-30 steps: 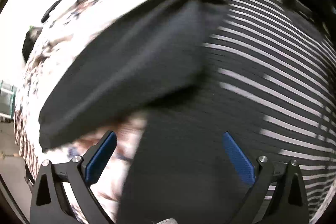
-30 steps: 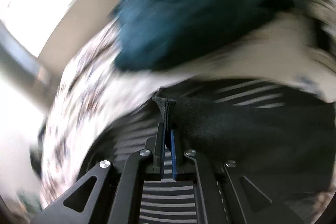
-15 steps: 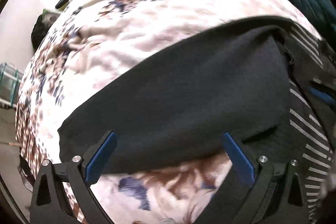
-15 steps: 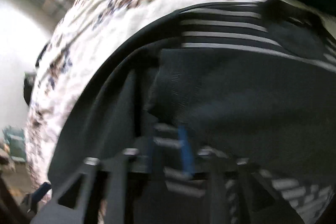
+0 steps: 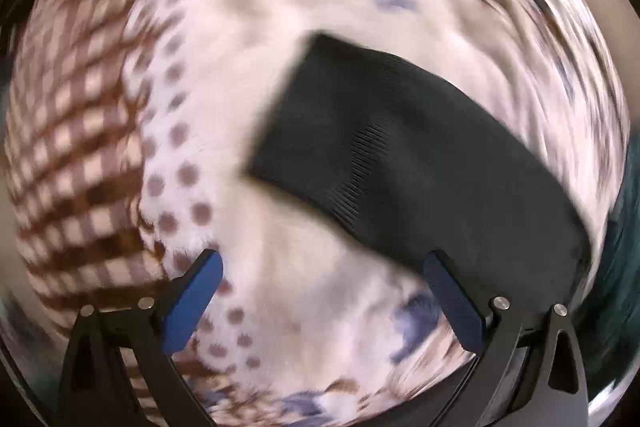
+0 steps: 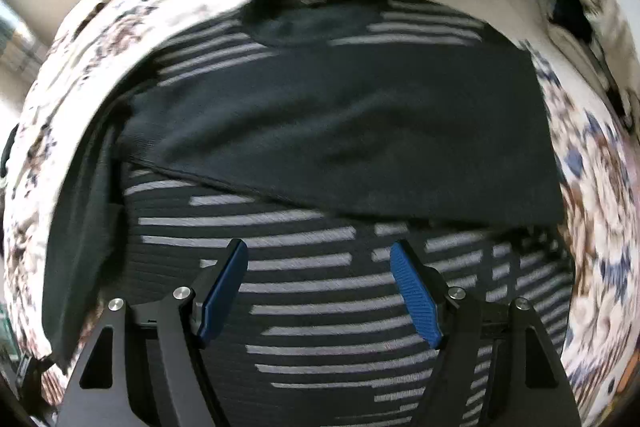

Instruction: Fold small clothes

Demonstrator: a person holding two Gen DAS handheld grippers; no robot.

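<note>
Right wrist: right gripper (image 6: 318,291) spread, empty, over striped garment (image 6: 320,307) (left gripper (image 5: 322,297) likewise spread).

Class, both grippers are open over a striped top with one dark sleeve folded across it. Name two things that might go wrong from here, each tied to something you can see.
1. The folded sleeve lies loose across the striped top; the open right gripper holds nothing, so the fold may slip back.
2. The left wrist view is blurred, so the left gripper may misjudge the other sleeve and pinch the floral bedding too.
</note>
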